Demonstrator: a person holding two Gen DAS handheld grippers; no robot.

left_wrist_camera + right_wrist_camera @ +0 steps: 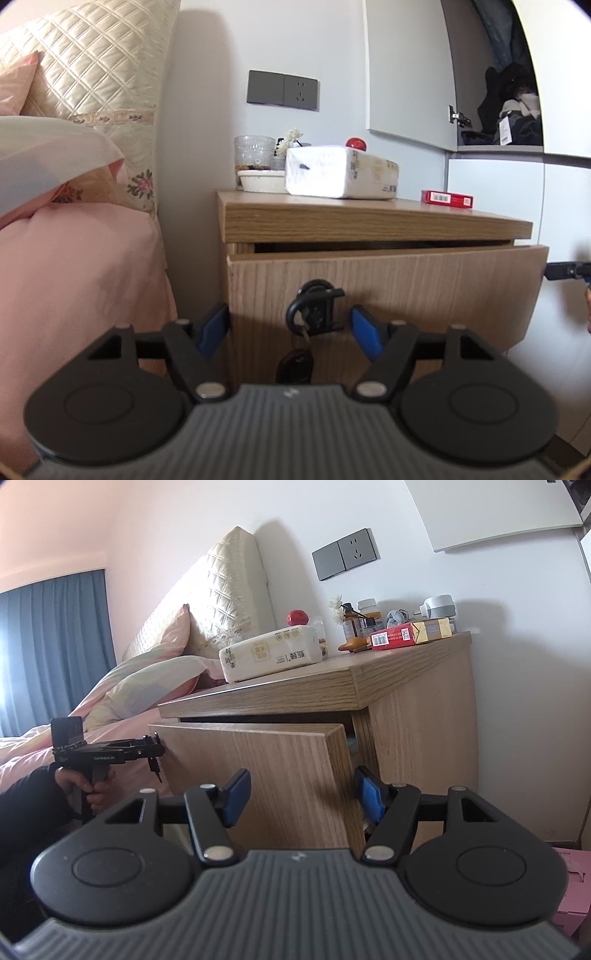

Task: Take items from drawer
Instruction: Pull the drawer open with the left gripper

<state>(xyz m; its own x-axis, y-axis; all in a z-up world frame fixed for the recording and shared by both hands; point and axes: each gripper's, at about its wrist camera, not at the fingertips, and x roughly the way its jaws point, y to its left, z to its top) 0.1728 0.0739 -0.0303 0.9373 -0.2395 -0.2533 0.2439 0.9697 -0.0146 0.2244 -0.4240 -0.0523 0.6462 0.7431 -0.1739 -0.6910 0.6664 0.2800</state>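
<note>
The left gripper (290, 330) is held level and square to the drawer front (388, 291) of the wooden nightstand (369, 221), its blue-padded fingers (214, 328) spread wide on either side of the black handle (317, 306) fixed at the middle of that front, touching neither the handle nor the wood as far as the view shows. A key (295, 363) hangs below the handle. In the right wrist view the person's left hand (88, 779) grips the tool's pistol handle out in front of the drawer, with the tool's tip just at the handle. The right gripper (301, 794) sits lower and off the drawer's right corner, angled toward it; its fingers (371, 799) are also spread, straddling the vertical right edge of the drawer front, one pad before the face and one beside the gap. The drawer stands pulled out a little from the nightstand, leaving a dark slot under the top board and a narrow opening along its right side; its contents are too shadowed to make out. On the nightstand top lie a white tissue pack (340, 171), a red box (447, 199), a glass cup (255, 155) and a white dish (260, 181). The bed with pink sheet (74, 266) presses close to the nightstand's left side; its right side faces open floor and white wall.
</note>
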